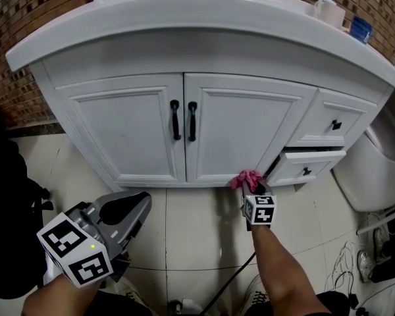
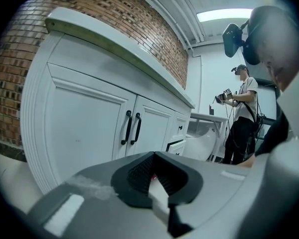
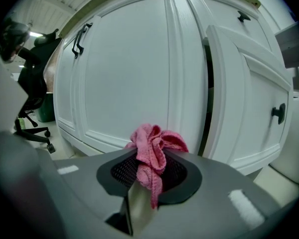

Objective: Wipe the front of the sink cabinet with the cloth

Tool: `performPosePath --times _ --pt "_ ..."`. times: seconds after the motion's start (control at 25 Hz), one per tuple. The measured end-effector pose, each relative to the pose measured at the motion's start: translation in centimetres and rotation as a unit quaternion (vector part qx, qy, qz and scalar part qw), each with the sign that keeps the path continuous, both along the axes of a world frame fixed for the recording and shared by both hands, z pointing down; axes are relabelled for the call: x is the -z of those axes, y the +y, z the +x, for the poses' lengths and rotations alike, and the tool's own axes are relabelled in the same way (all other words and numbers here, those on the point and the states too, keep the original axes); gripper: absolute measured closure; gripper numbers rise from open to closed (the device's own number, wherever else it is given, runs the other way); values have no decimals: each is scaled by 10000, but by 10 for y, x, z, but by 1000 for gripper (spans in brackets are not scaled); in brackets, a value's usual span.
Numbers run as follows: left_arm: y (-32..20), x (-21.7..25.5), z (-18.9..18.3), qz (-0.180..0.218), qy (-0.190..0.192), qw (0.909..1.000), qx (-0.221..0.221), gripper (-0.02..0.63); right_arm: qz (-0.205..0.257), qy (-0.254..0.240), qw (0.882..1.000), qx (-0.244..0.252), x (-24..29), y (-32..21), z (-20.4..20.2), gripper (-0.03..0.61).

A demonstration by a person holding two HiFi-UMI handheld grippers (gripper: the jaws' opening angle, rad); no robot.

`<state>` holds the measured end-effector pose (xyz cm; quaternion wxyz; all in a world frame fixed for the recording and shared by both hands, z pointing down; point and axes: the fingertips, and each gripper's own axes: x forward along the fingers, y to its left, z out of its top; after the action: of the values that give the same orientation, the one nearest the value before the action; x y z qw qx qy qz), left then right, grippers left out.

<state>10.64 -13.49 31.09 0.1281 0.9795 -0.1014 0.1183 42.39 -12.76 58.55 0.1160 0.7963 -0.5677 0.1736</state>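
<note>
A white sink cabinet [image 1: 138, 127] fills the head view, with two doors, black handles [image 1: 184, 120] and drawers at the right. My right gripper [image 1: 252, 188] is shut on a bunched pink cloth [image 1: 247, 179], which sits low against the right door's [image 1: 240, 127] bottom corner. In the right gripper view the pink cloth [image 3: 152, 153] sticks up from the closed jaws just short of the white door [image 3: 134, 78]. My left gripper [image 1: 133, 210] hangs back over the floor, left of the doors, jaws shut on nothing. The left gripper view looks along the cabinet front [image 2: 84, 128].
The lower drawer [image 1: 308, 166] stands slightly pulled out beside the cloth. A white toilet [image 1: 375, 166] is at the right, a soap bottle [image 1: 327, 6] on the counter. A dark chair [image 1: 6, 222] sits left. Another person [image 2: 241, 116] stands far off. Cables [image 1: 355, 262] lie on the tiled floor.
</note>
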Motion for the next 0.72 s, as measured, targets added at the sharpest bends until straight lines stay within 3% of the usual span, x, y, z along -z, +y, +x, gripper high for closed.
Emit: performPosePath --times 0.24,0.4,0.56,0.72 --pt "0 8 -3 -37 146 9999 80 609 -332 -408 9986 45 1 7 -7 477" --pt "2 14 -5 -6 226 9997 93 609 -307 -133 9993 160 22 16 -17 477" --pt "4 18 -5 13 299 9995 117 609 250 278 9988 305 77 18 -31 477" --pt "2 22 -4 17 365 9992 179 609 1370 616 9880 365 167 18 -46 477"
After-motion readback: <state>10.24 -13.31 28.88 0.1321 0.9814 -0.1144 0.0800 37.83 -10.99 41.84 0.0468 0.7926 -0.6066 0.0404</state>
